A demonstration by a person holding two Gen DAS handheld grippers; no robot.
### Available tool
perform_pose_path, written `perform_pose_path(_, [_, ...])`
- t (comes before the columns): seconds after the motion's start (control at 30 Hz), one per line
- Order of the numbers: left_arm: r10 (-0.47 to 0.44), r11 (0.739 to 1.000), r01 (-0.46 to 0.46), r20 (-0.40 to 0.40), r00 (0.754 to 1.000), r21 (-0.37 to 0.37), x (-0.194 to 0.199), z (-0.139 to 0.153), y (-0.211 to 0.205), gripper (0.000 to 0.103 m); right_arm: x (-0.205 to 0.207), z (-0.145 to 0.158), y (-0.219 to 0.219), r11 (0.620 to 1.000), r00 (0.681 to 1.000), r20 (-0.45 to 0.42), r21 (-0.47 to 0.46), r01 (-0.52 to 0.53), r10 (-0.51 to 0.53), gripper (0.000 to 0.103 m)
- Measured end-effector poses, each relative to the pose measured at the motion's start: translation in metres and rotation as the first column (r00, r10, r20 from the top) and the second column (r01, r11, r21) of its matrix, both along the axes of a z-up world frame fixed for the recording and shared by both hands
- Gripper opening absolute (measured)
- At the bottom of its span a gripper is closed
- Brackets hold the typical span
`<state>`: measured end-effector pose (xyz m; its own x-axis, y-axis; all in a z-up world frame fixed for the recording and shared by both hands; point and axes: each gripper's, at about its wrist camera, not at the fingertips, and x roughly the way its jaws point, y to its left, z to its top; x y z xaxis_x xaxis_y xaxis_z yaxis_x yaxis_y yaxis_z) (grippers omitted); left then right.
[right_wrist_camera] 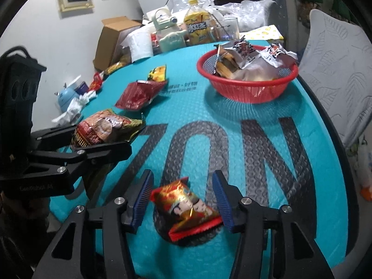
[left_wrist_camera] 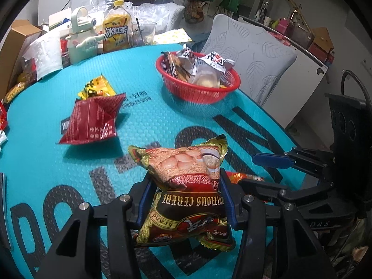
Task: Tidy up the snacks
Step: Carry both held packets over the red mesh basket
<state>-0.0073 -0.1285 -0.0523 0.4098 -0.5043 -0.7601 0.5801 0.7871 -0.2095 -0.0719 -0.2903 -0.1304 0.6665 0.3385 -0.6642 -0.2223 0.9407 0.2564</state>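
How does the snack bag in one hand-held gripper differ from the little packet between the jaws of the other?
The cereal bag is big and puffy, clamped by the left hand-held gripper; the small red-and-gold packet lies flat on the teal mat, the right hand-held gripper open around it. The cereal bag is brown and gold. Both are sealed, shiny and outside the red basket.

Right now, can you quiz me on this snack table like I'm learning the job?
1. True or false: the left tool is squeezing the cereal packet.
2. Which lies between the right tool's fingers? A) a yellow bottle B) a small red and gold packet C) a roll of paper
3. Fill in: some snacks already sit in the red ______.

Key
1. True; both pads press its sides.
2. B; it lies on the teal mat, and the pads are not pressing it.
3. basket
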Motion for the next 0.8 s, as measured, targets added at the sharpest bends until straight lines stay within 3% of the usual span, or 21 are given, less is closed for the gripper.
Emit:
perform_pose_path(0.6, [0.022,0.999,-0.021,-0.046,0.999,0.026,-0.004,-0.017,0.009,0.05,0.003,-0.026,0.018,0.995,0.995,-0.082,-0.075,-0.071,0.065,0.058])
perform_pose_path(0.63, [0.025,0.999,-0.024,-0.048,0.999,0.026,-0.003,-0.018,0.01,0.05,0.004,-0.026,0.019,0.994,0.995,-0.08,-0.085,-0.073,0.066,0.056])
perform_pose_path(0.73, [0.032,0.999,-0.03,-0.052,0.998,0.031,-0.001,-0.02,0.011,0.05,0.006,-0.026,0.023,0.99,0.995,-0.072,-0.119,-0.071,0.062,0.038])
perform_pose_path(0.8, [0.032,0.999,-0.03,-0.056,0.998,0.03,0.0,-0.021,0.012,0.05,0.007,-0.025,0.025,0.989,0.996,-0.067,-0.13,-0.074,0.066,0.037])
